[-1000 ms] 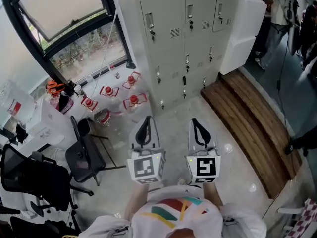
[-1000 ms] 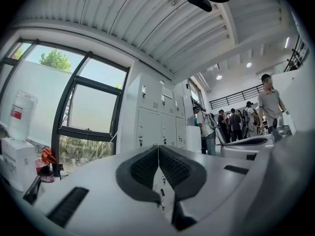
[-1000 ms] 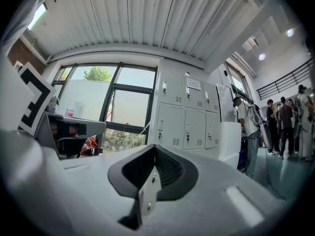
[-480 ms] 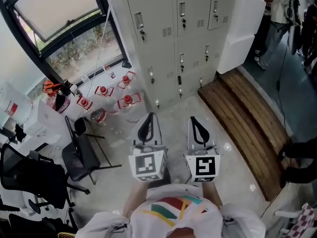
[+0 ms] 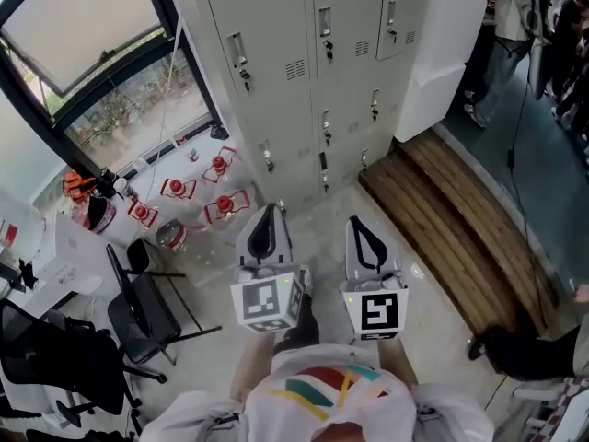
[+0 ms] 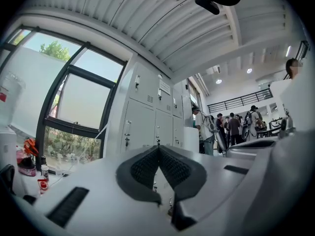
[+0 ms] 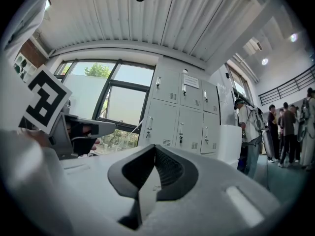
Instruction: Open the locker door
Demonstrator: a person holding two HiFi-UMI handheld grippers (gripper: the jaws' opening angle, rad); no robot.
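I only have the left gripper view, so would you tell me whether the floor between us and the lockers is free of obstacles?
Observer: In the head view the pale floor straight ahead, up to the lockers, looks bare. The red-capped jugs stand off to the left.
Operator: Thank you. Is the right gripper carrying anything?
Observer: No. The right gripper view shows the right gripper with its jaws together and nothing between them.
Operator: What lies to the right of the lockers at floor level?
Observer: A wooden plank platform runs along the floor there.
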